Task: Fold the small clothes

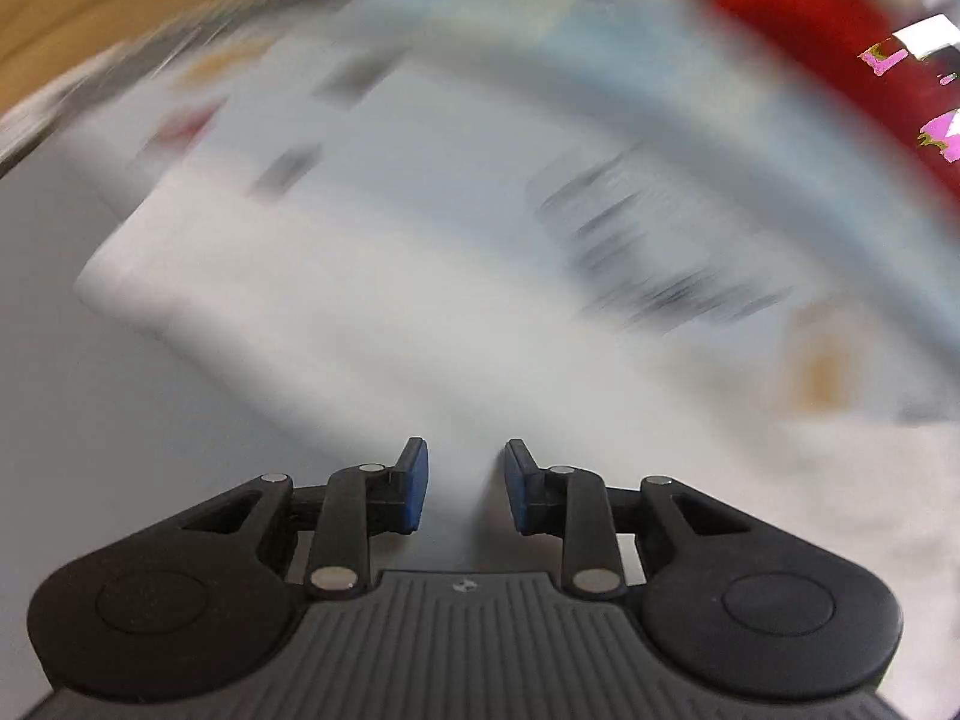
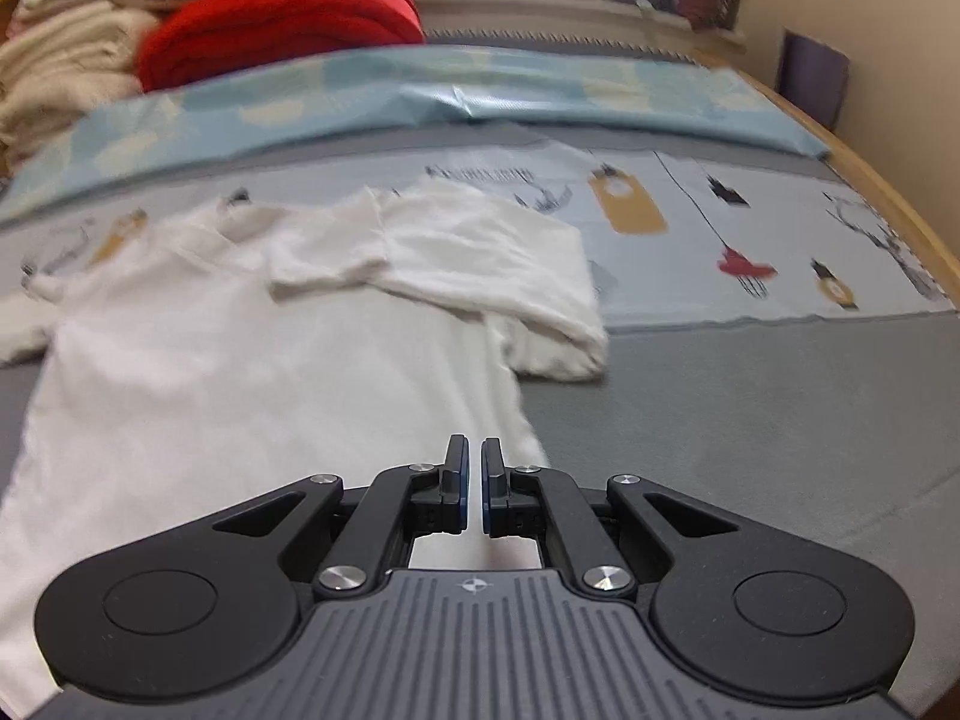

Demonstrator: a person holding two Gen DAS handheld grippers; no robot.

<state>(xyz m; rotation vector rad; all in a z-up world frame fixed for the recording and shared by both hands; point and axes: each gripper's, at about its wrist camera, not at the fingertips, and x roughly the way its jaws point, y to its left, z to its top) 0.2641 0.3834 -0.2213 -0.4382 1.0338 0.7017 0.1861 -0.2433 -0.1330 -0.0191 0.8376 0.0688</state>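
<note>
A white T-shirt [image 2: 252,372] is spread ahead of the right gripper [image 2: 474,483], whose jaws are nearly closed on nothing. The left gripper [image 1: 465,483] is held parted and empty above blurred white cloth.

A t-shirt [image 2: 240,360] lies spread on the bed [image 2: 750,420], toward its left side, one sleeve [image 2: 480,252] folded back over the chest. Behind it a printed sheet [image 2: 720,222] crosses the bed. Stacked clothes [image 2: 180,30] sit at the far left corner.

Right of the white T-shirt [image 2: 252,372] the grey mattress [image 2: 750,420] lies bare and open to a gripper, while left and beyond it the red blanket [image 2: 282,24] and cream folded pile [image 2: 54,72] block the far corner.
</note>
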